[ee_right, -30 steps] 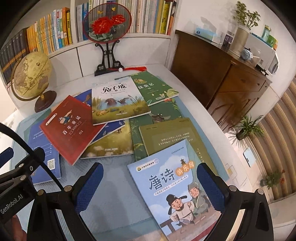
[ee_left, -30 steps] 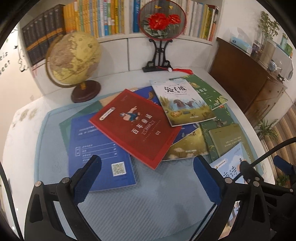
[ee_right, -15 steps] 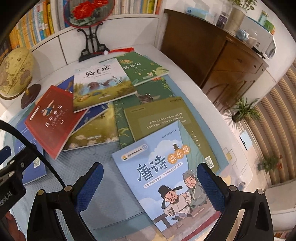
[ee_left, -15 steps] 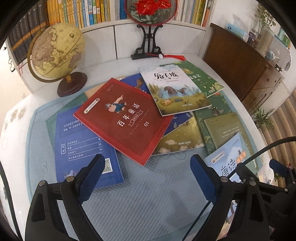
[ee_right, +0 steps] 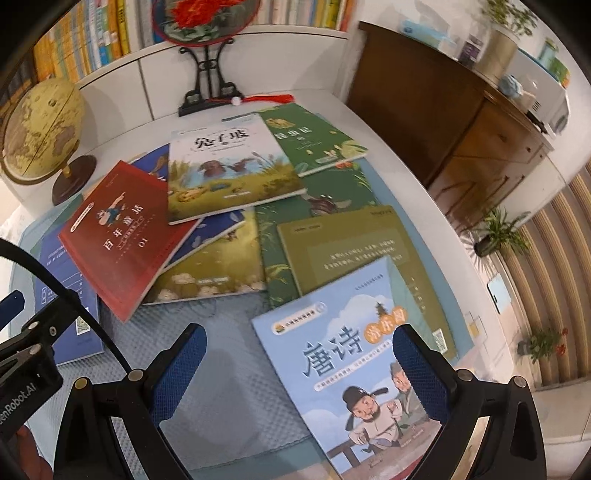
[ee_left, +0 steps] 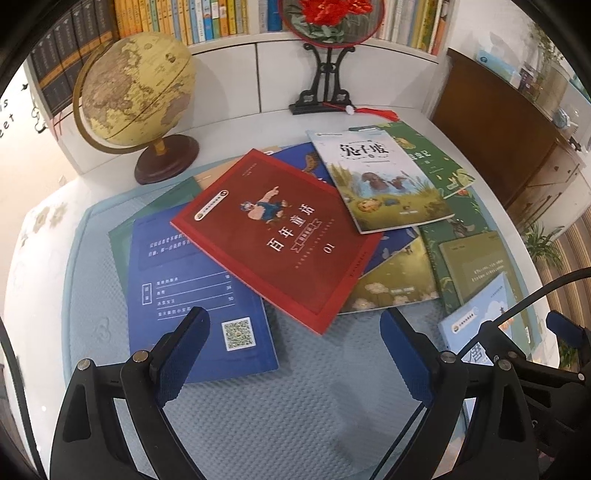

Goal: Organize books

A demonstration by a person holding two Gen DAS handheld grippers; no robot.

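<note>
Several thin books lie scattered and overlapping on a pale blue mat [ee_left: 295,406]. A red book [ee_left: 280,236] rests on top of a dark blue one [ee_left: 184,291], with a white-and-meadow book [ee_left: 380,181] and a green book [ee_left: 432,158] further back. My left gripper [ee_left: 295,350] hovers open above the mat, near the red book's front corner, holding nothing. In the right wrist view a light blue book with cartoon figures [ee_right: 351,362] lies nearest, over an olive book [ee_right: 362,247]. My right gripper [ee_right: 299,365] stands open above the light blue book.
A globe [ee_left: 136,88] on a dark wooden base stands at the back left. A round red-flower fan on a black stand [ee_left: 325,55] sits at the back under a shelf of upright books [ee_left: 192,18]. A brown cabinet [ee_right: 443,122] borders the table on the right.
Both grippers shifted slightly over the table, the left view easing back and up, the right view moving closer over the light blue book. The books have not moved.
</note>
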